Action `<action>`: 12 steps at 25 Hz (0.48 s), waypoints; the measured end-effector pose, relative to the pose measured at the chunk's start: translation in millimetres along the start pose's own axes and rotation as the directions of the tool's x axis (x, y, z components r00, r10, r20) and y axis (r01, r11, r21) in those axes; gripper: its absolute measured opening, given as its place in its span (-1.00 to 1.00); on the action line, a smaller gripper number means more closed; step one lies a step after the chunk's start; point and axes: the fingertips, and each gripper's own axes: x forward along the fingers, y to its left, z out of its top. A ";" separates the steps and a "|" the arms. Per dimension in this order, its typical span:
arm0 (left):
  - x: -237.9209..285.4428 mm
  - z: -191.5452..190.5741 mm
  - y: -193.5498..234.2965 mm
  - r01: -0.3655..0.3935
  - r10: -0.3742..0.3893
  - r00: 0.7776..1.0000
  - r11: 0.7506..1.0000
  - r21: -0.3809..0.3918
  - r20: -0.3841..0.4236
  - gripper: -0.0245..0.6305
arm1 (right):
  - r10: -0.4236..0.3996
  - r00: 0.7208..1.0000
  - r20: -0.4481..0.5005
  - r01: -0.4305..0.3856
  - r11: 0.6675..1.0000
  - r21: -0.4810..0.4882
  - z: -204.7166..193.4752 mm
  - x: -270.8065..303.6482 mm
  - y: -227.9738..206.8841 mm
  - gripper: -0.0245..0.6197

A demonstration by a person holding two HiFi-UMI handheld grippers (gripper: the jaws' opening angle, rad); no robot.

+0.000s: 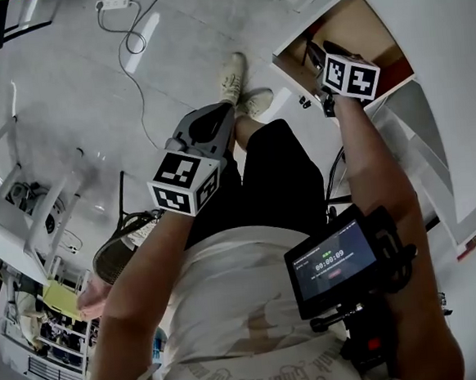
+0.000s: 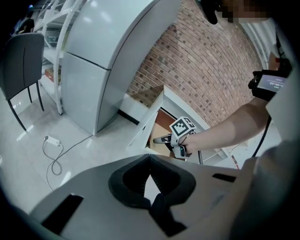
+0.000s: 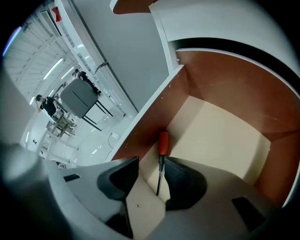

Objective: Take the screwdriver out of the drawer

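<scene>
The fingers [image 3: 183, 182] of the right gripper [image 3: 151, 165] stand wide apart and hold nothing. The thin shaft of the screwdriver [image 3: 162, 142] lies in the gap between them. It runs just beside the right-hand pad and well clear of the other, and no pad seems to press on it.

The screwdriver rests on the pale floor of the open drawer [image 3: 225, 136], close along one brown side wall. Its orange-red handle is at the far end and its tip points back toward the gripper. Nothing else shows in the drawer.

The left gripper [image 2: 150, 159] hangs well apart from the drawer, out over the floor by the person's legs. Its fingers are drawn together at the tips and carry nothing, so it seems to have no part in this step.

I judge the step in hand to be the reach: the gripper is lined up over the tool and the grasp is not yet made. The next move likely calls for setting the pads down around the shaft, or better the thicker handle, and then closing. The shaft is thin and lies flat, so the pads may need to reach almost to the drawer floor. The side wall is near and leaves little room on that side. A lift up and out would follow.
</scene>
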 end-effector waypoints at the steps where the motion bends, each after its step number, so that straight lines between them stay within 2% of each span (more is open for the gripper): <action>1: 0.4 -1.3 1.6 -0.003 0.003 1.000 1.000 -0.002 -0.003 -0.86 | -0.002 1.000 -0.002 0.002 1.000 -0.002 0.7 3.2 -0.8 -0.35; 12: -0.3 -3.3 -4.5 -0.004 0.004 1.000 1.000 -0.020 -0.001 -0.86 | -0.043 0.999 0.020 0.043 0.998 -0.033 20.0 12.1 -17.9 -0.39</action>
